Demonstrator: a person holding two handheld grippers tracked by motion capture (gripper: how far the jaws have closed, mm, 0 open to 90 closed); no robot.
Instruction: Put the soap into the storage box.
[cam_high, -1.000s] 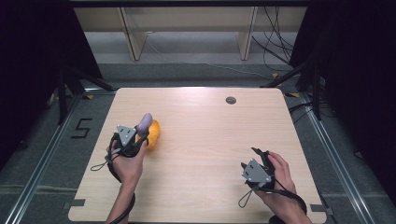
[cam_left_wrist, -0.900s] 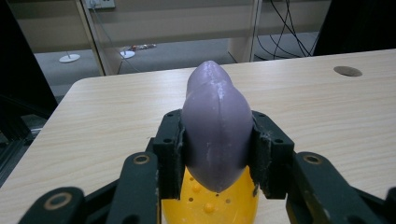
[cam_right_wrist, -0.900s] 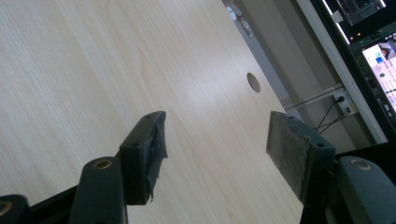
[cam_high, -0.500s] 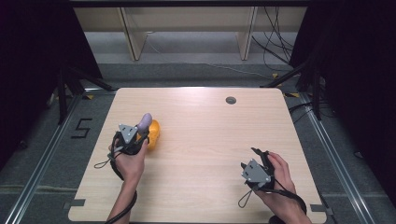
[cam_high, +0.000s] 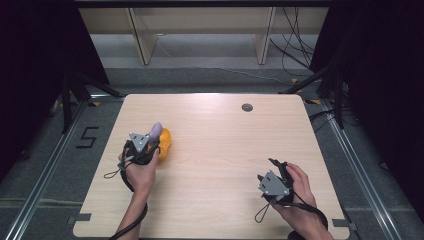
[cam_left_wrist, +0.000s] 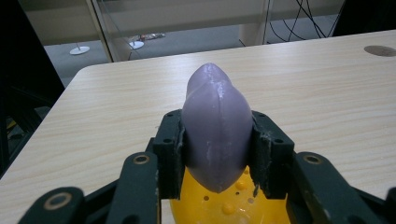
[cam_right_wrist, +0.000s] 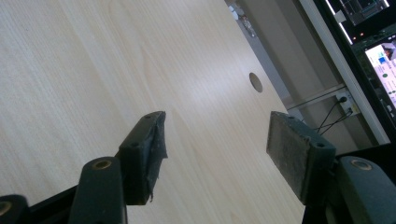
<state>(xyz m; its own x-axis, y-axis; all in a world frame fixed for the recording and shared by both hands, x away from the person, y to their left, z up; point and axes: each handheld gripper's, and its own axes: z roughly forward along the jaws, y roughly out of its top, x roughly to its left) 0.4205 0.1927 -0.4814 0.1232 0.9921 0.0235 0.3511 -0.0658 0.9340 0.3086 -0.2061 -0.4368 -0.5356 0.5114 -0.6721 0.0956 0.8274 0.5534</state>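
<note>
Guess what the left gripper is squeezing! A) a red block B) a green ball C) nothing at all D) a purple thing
D: in the left gripper view, the left gripper has both black jaws pressed against the sides of the purple thing, which sits just above a yellow thing.

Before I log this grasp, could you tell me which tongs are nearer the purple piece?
Left. The left tongs clamp the purple piece; the right tongs sit open, far across the table.
</note>
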